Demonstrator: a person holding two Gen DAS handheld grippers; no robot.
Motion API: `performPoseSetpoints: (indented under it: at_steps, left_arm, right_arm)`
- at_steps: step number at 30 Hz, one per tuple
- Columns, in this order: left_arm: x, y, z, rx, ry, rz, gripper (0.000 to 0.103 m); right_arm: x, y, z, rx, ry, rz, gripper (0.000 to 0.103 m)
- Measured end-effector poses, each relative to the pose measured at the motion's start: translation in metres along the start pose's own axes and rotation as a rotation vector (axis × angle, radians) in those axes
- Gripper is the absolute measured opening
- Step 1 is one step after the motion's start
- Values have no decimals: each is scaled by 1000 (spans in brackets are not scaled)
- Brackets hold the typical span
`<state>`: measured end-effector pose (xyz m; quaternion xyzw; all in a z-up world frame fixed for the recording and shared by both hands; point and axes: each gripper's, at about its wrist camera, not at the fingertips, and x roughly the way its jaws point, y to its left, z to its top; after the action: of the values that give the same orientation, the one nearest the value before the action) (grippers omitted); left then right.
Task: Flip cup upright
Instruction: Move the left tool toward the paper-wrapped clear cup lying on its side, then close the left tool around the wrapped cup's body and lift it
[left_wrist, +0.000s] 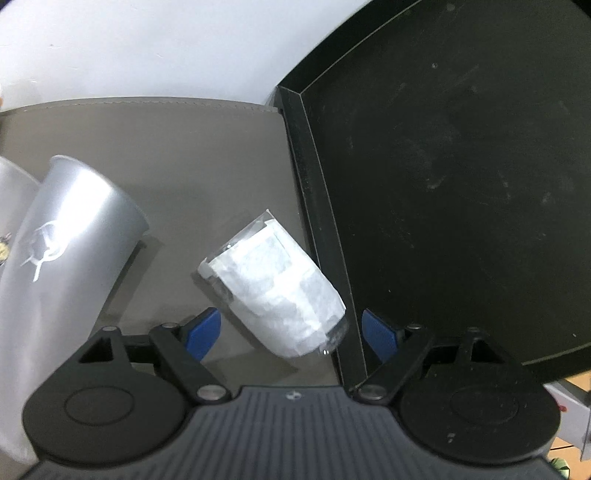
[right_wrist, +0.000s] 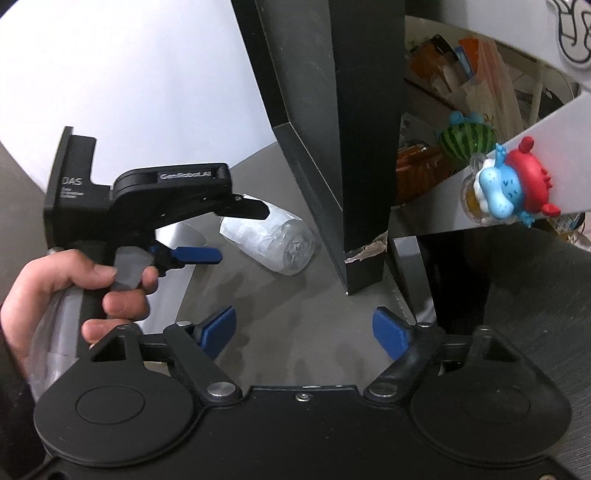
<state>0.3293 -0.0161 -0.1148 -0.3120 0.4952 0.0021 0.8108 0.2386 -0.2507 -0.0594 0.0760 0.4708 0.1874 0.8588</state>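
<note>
A clear glass cup lined with white paper (left_wrist: 275, 284) lies tilted on its side on the grey mat (left_wrist: 192, 155), its base toward the camera. My left gripper (left_wrist: 291, 332) is open, its blue pads on either side of the cup's base without touching it. In the right wrist view the same cup (right_wrist: 273, 240) lies near the black box, and the left gripper (right_wrist: 207, 236) hovers over it, held by a hand. My right gripper (right_wrist: 304, 332) is open and empty, some way short of the cup.
A silver metal cup (left_wrist: 77, 240) stands to the left of the glass, with another beside it at the edge. A black box (left_wrist: 461, 184) stands close on the right. A shelf with toys (right_wrist: 506, 188) and clutter is at the right.
</note>
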Motion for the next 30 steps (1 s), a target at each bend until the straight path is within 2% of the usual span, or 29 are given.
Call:
performPoseSetpoints:
  at_steps: [12, 15, 18, 22, 30]
  left_arm:
    - [29, 6, 12, -73, 17, 1, 83]
    - [32, 8, 14, -105, 13, -7, 77]
    - [38, 11, 14, -130, 47, -25, 75]
    - [47, 10, 11, -113, 84, 8, 69]
    - [31, 12, 1, -60, 74, 29, 68]
  right_arm:
    - [1, -1, -1, 18, 10, -16, 81]
    - [1, -4, 0, 44, 14, -15, 81]
    - [1, -6, 0, 57, 15, -18, 81]
    - [0, -7, 0, 60, 18, -19, 81]
    - [-4, -9, 2, 69, 14, -7, 81]
